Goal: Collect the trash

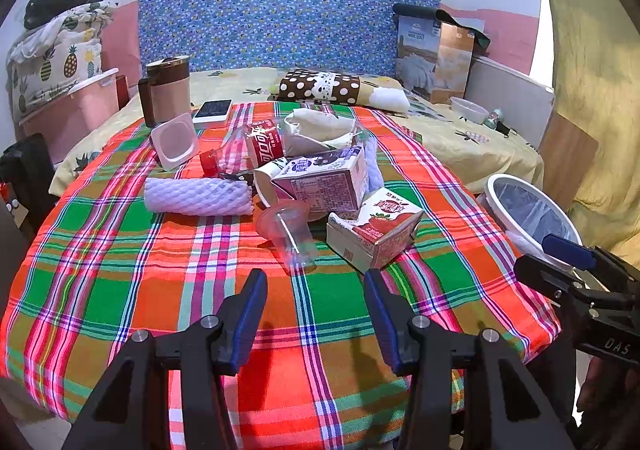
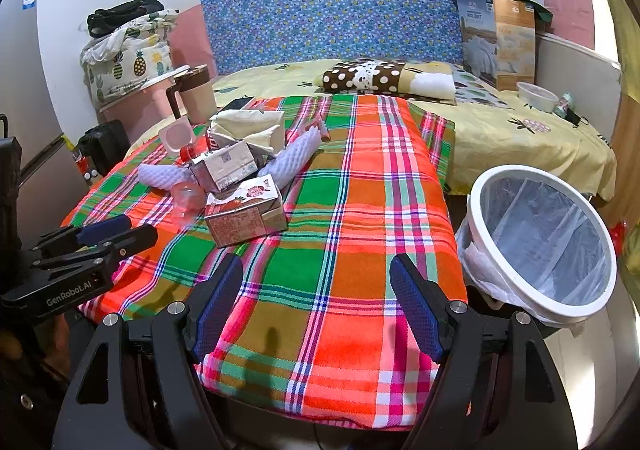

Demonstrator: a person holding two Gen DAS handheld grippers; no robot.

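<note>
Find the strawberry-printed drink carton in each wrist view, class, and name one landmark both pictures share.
Left wrist view: the strawberry-printed drink carton lies just right of centre on the plaid cloth, ahead of the open fingers.
Right wrist view: the carton lies left of centre, at the near edge of the trash pile.
Shared landmark: the white-rimmed, bag-lined trash bin off the cloth's right edge.

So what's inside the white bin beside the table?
The white bin shows only its clear liner bag; no trash shows on the visible inner wall. Its tilt and near rim hide the very bottom.
</note>
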